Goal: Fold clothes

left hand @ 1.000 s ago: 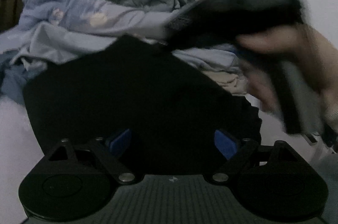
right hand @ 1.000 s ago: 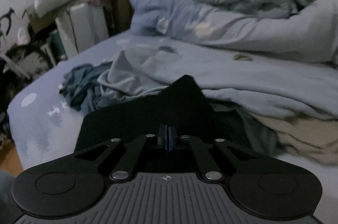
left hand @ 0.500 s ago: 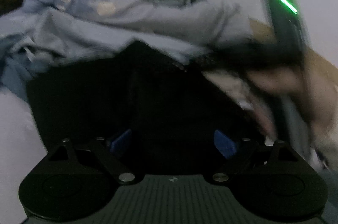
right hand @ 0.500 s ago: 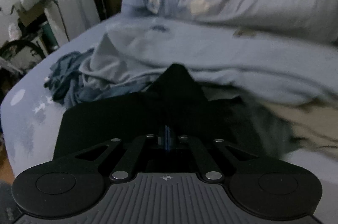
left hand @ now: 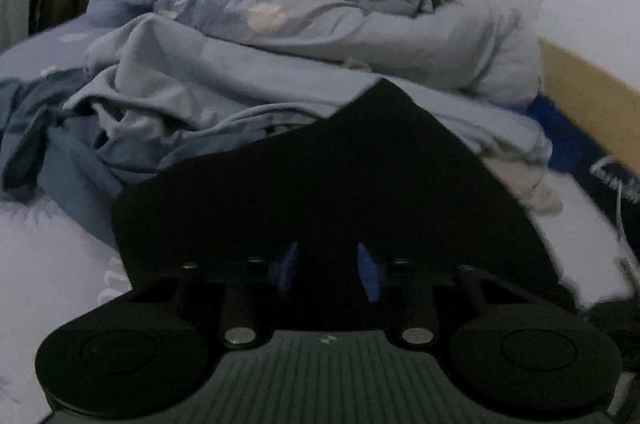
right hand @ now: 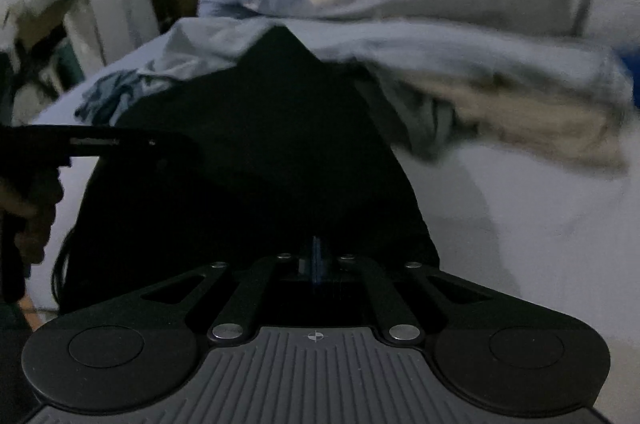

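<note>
Your left tongs point(left hand: 327, 266) are closing around the near edge of the black garment point(left hand: 360, 176), which lies on the bed point(left hand: 48, 256) before the blue clothes pile point(left hand: 180, 112), while your right tongs point(right hand: 316, 260) are closed tight, apparently pinching the same garment, so next you should probably lift and fold it.

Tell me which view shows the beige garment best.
Right wrist. The beige garment lies broadly exposed under the light blue sheet, right of the black garment. The left wrist view catches only a small crumpled edge at the right.
</note>
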{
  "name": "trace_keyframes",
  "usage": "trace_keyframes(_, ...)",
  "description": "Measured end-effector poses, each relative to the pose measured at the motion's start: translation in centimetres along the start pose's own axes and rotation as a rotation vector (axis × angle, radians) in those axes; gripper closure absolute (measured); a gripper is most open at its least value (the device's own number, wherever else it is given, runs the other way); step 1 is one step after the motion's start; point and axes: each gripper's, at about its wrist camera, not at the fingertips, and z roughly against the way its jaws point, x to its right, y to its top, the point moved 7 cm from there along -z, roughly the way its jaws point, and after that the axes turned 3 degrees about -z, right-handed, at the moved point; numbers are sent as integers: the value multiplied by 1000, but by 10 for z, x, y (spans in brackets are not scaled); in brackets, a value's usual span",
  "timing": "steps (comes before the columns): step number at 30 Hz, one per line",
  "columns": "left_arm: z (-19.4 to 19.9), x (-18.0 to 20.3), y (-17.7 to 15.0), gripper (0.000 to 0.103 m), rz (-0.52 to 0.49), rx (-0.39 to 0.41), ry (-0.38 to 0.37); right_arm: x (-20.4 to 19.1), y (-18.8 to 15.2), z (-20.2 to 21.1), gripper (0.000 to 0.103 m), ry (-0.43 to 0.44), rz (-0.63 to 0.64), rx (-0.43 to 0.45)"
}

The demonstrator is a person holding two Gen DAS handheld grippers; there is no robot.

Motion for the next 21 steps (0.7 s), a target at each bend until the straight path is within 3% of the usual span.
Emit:
trace_keyframes(1, 7, -5, 3, 61, 24, 8, -4, 1, -3, -3, 103, 11, -6, 1)
trace_keyframes(2, 15, -10, 6, 52, 46, 17, -4, 1, -4, -4, 103, 20, -9, 2)
trace_keyframes(3, 26, -17, 7, 35, 54, 34, 19, 3, -3, -2, 103, 29, -17, 2)
trace_keyframes(5, 44, -39, 7, 18, 97, 73, 51, 3, 1, 7, 103, 51, -39, 17)
trace_keyframes(7, 56, -60, 1, 16, 172, 78, 59, 2, 5, 22, 103, 84, -65, 62)
trace_keyframes(10, 59, -82, -12, 15, 237, 20, 63, -2, 13, 44, 96, 114, -78, 134)
trace_keyframes(13, 47, -98, -22, 15, 328, -37, 14, -5, 19, 63, 93, 148, -83, 178)
trace_keyframes(15, 39, -102, -25, 15, 385, -45, -29, -8, 18, 72, 80, 156, -83, 179)
trace_keyframes(19, 28, -103, -25, 14, 403, -38, -39, -16, 13, 85, 73, 128, -54, 163)
trace_keyframes(21, 22, -104, -26, 13, 434, -36, -82, -19, 9, 90, 66, 123, -58, 154)
